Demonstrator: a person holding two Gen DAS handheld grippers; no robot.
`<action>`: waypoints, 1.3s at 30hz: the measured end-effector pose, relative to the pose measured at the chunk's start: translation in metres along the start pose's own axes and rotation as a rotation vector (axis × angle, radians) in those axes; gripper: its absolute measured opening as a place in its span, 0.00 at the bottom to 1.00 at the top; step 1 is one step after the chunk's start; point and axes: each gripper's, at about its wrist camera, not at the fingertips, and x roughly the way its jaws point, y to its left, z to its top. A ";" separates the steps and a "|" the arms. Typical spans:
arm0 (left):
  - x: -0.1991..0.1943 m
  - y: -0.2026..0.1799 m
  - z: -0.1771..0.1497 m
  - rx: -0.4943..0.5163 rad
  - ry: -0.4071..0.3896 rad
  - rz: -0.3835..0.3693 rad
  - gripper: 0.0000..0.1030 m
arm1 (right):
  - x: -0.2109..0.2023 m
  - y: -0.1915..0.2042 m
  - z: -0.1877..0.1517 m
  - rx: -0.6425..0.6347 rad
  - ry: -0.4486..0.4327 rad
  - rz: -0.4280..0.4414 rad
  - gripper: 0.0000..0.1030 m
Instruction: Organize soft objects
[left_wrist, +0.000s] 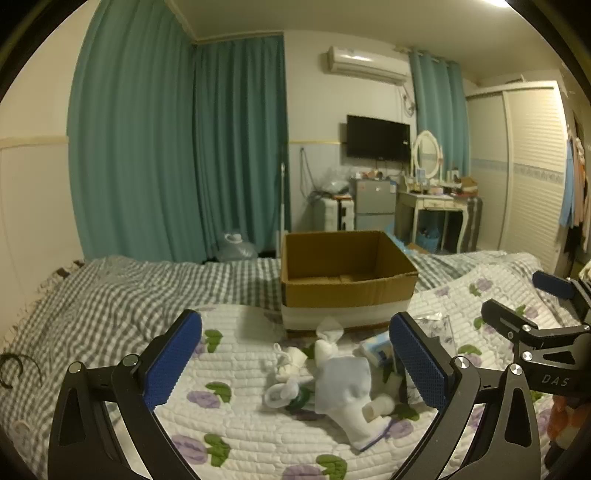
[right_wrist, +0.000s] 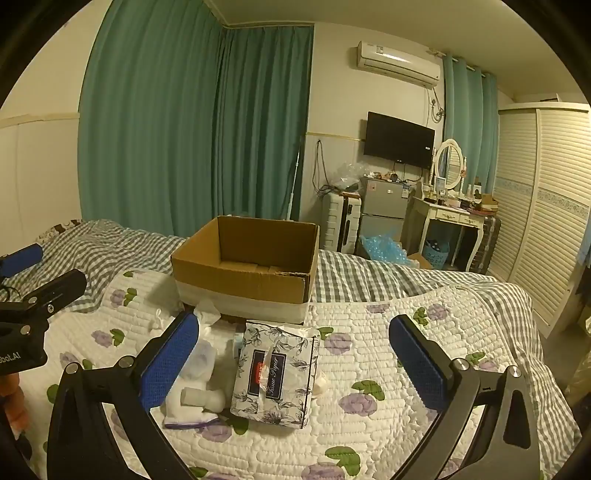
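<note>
On the quilt (right_wrist: 369, 332), tissue pack (right_wrist: 277, 376).

The cardboard box (right_wrist: 245, 266) sits on the quilt (right_wrist: 369, 354) toward the far side of the bed (left_wrist: 122, 291), with a heap of socks (left_wrist: 332, 380) and small cloth bundles lying just near of it. A tissue pack (right_wrist: 275, 373) lies touching the heap's right side. Beyond the bed, a small fridge (right_wrist: 384, 206) stands left of a dressing table (right_wrist: 452, 218), a television (right_wrist: 399, 138) on the wall above.
</note>
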 end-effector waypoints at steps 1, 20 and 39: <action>0.001 0.001 0.000 -0.001 0.001 0.000 1.00 | 0.000 0.000 0.000 -0.001 0.001 -0.001 1.00; 0.001 0.002 0.000 0.001 -0.007 -0.002 1.00 | 0.001 0.000 0.000 -0.002 0.003 -0.006 1.00; 0.004 0.000 -0.002 0.009 -0.004 -0.001 1.00 | 0.002 0.000 0.000 0.000 0.008 -0.001 1.00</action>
